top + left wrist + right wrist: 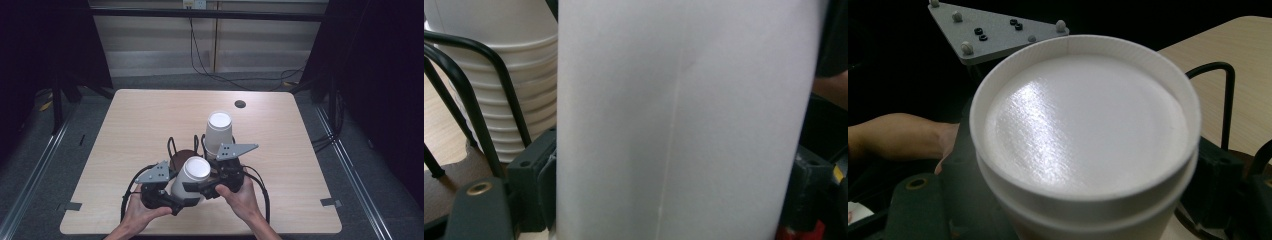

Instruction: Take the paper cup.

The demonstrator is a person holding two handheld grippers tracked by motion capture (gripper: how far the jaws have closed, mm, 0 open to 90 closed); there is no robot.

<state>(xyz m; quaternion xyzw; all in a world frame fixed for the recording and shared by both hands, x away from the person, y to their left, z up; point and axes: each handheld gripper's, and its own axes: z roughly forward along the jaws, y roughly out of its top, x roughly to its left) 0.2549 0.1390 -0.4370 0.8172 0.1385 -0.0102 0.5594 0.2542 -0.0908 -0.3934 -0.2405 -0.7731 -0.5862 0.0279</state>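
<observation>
A pale wooden table (150, 120) holds a black wire rack (172, 147) on a brown base, with a tall stack of upturned white cups (219, 131) in it. Nearer the person, a second short stack of upturned cups (192, 177) sits between both grippers. The left gripper (172, 197) clamps its side wall, which blocks most of the left gripper view, hiding the jaw tips. The right gripper (207, 187) meets the cups from the other side; its jaws flank them, but I cannot tell whether they press. The right gripper view shows the glossy cup bottom (1083, 120).
</observation>
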